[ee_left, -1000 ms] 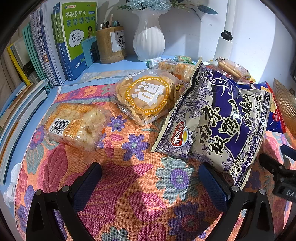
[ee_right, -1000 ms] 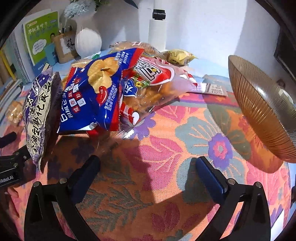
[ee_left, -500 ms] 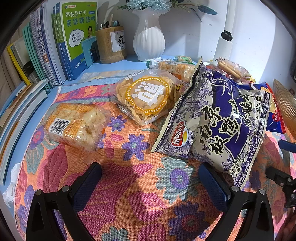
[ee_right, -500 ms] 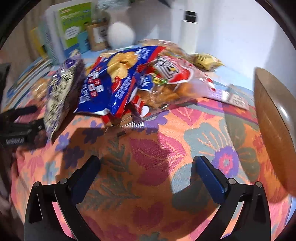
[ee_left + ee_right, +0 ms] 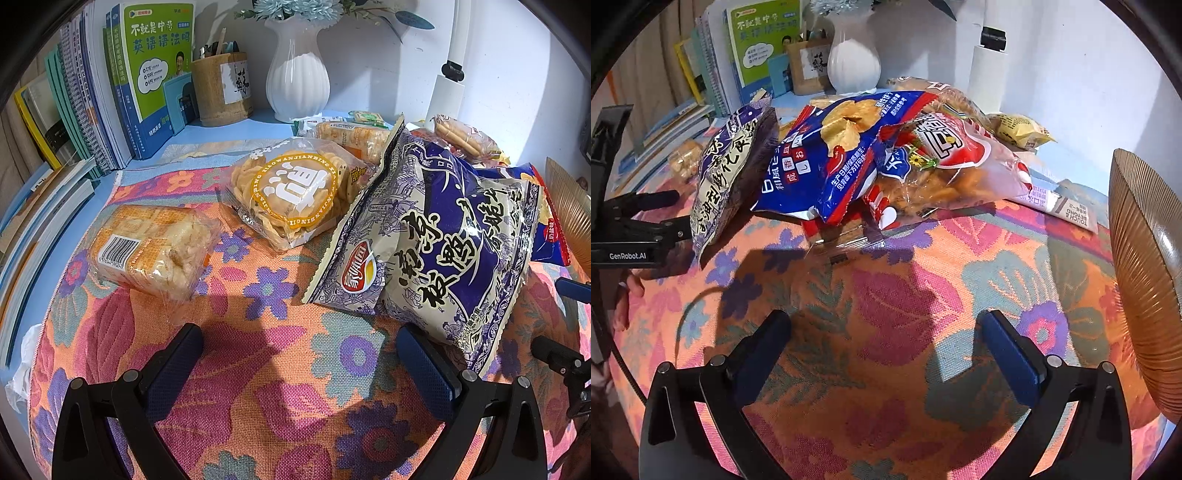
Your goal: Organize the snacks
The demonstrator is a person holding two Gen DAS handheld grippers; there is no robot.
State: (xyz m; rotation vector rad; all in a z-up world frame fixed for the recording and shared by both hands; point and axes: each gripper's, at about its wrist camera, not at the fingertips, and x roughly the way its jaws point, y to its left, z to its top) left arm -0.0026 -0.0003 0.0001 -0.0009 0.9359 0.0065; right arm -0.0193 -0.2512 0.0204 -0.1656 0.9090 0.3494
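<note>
Both grippers [image 5: 299, 354] [image 5: 886, 332] agape, purple chip bag [image 5: 436, 251] lengthwise toward the vase [image 5: 297, 70].

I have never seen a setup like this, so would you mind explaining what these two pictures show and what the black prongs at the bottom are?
Each picture comes from a fisheye camera on a handheld two-finger gripper, looking forward along its fingers. The black prongs with blue pads are those fingers. One view shows the left gripper, the other the right gripper; both are open and hold nothing. A person carries them, there is no robot arm. On the floral cloth lie snacks: a purple chip bag, a round cracker pack, a rice cracker pack, a blue chip bag and a red-and-clear snack bag. A ribbed amber bowl sits at the right; books and a white vase stand behind.
</note>
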